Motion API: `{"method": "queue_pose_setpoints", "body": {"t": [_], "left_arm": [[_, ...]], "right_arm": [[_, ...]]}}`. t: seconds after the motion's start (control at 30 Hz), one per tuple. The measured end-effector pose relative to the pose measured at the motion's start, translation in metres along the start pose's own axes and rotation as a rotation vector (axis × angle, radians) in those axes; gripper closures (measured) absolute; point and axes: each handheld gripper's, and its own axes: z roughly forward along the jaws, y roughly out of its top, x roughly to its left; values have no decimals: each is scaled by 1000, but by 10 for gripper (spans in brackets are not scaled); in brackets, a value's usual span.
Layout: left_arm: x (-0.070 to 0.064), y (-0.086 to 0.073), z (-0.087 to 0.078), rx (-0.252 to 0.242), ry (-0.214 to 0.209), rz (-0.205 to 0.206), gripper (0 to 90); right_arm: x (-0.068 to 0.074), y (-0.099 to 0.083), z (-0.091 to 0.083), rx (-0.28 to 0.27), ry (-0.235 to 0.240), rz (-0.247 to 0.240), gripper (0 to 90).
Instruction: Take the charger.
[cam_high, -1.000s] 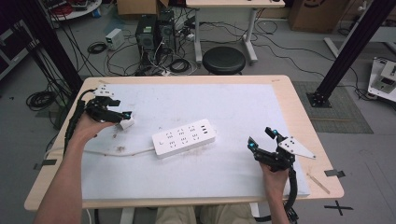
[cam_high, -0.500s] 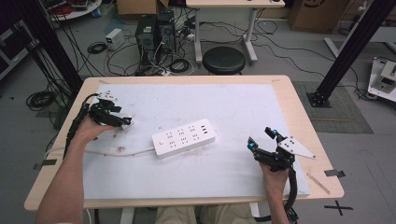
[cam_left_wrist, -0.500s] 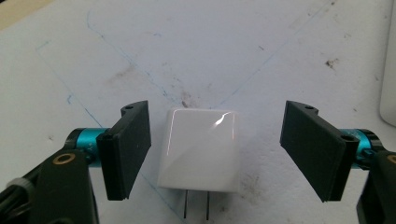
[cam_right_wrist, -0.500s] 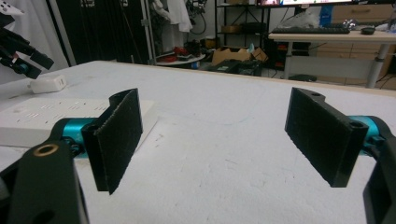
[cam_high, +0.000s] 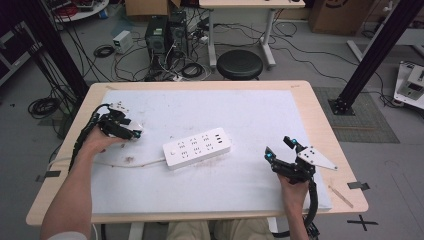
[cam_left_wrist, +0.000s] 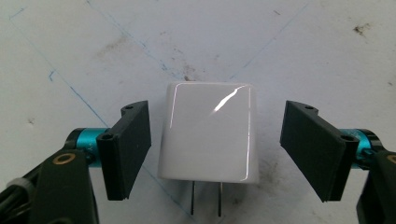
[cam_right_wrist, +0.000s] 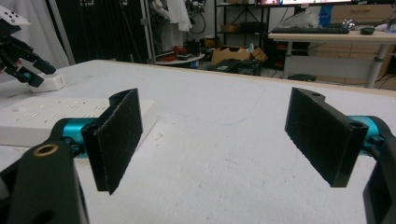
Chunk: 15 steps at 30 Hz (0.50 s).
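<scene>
Scuffs mark the white mat (cam_high: 250, 115) (cables behind); both grippers' fingers wide, left gripper (cam_left_wrist: 215, 144) straddling charger (cam_left_wrist: 208, 132).

Behind the table (cam_high: 320, 125), a round black stool (cam_high: 240, 64) — beside it a white-legged desk (cam_high: 267, 35). Further left, two dark computer towers (cam_high: 162, 32) amid tangled cables (cam_high: 190, 70) — cardboard boxes (cam_high: 145, 6) at the back.
</scene>
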Motion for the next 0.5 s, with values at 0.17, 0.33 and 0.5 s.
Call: {"method": "queue_pose_setpoints", "body": {"t": [0.17, 0.33, 0.5], "left_arm": [[2, -2, 4, 9, 3, 12, 254], [4, -4, 4, 12, -8, 5, 268], [3, -8, 5, 25, -8, 9, 281]], "right_arm": [[0, 0, 0, -2, -3, -8, 195], [1, 0, 0, 3, -1, -6, 194], [0, 0, 1, 3, 2, -5, 194]]}}
